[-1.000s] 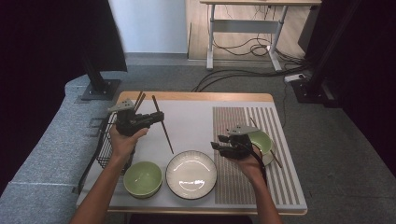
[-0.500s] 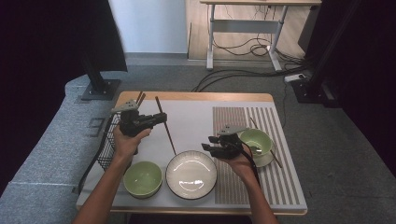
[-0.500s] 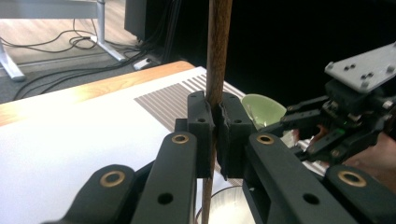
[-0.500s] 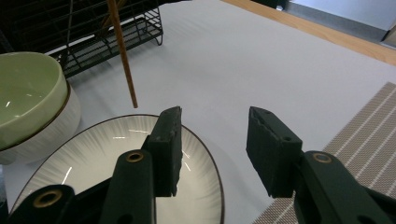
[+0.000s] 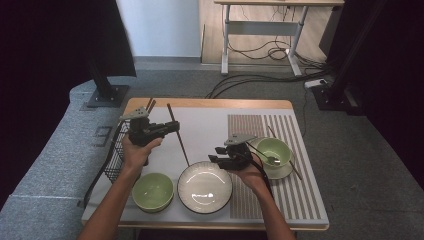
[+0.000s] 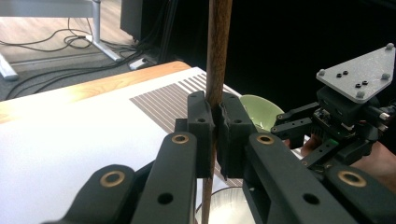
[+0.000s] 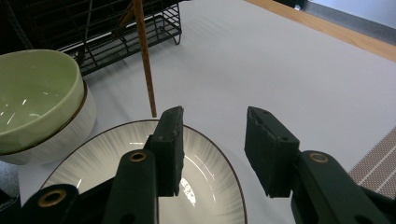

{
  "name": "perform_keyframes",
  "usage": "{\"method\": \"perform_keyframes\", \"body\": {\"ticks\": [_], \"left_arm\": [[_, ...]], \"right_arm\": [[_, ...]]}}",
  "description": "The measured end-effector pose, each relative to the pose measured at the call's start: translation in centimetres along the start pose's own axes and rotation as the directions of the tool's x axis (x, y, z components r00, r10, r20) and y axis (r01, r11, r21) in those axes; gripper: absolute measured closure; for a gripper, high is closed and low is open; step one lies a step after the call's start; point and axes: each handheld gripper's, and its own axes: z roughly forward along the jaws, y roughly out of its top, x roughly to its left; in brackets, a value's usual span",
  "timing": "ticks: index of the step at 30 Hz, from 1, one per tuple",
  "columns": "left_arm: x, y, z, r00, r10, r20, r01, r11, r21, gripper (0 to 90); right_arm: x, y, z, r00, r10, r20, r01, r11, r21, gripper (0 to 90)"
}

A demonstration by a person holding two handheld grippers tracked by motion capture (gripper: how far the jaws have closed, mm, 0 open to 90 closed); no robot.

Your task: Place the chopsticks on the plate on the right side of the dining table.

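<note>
- The table (image 5: 210, 103) has a wooden top, and a white mat (image 5: 205, 130) covers most of it; the wood shows as a strip along the far edge.
- On the right part of the mat there is a field of brown stripes (image 5: 295, 195).
- The left gripper (image 5: 170, 128) is closed on a brown chopstick (image 5: 178, 136). In the left gripper view the pads (image 6: 201, 126) press on the stick from both sides.
- The chopstick is above the mat at the left of the middle; its near tip is just beside the far rim of the plate (image 5: 205, 187).
- The right gripper (image 5: 216, 154) has its jaws apart with nothing between them. It hangs over the right far part of the plate.
- A green bowl (image 5: 152, 191) stands just beside the plate, at its left, near the front edge.
- A second green bowl (image 5: 273, 151) stands on a saucer on the stripes, with a spoon (image 5: 265, 156) in it.
- A black wire rack (image 5: 116, 157) stands at the left edge of the table.
- The floor around the table is grey carpet (image 5: 50, 155).
- Behind, there is a desk frame (image 5: 260, 27) on a wooden floor, with black cables (image 5: 260, 75) under it.
- Dark curtains (image 5: 45, 55) hang at the left and at the right of the room.
</note>
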Motion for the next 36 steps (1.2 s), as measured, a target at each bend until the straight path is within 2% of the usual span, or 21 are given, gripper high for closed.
{"method": "perform_keyframes", "body": {"ticks": [11,24,36], "left_arm": [[-0.1,-0.1,0.4,0.9999,-0.009,0.011,0.009,0.9999,0.005,84.8],[-0.6,0.2,0.9,0.9997,0.009,0.023,-0.009,0.9998,0.016,84.8],[-1.0,0.1,1.4,0.9995,0.018,0.026,-0.018,0.9994,0.03,84.8]], "right_arm": [[0.3,0.5,0.7,0.9998,-0.006,-0.019,0.006,1.0,0.006,57.2],[0.8,2.3,1.5,0.998,-0.033,-0.054,0.034,0.999,0.012,57.2],[1.0,2.9,2.0,0.9975,-0.038,-0.059,0.038,0.999,0.008,57.3]]}}
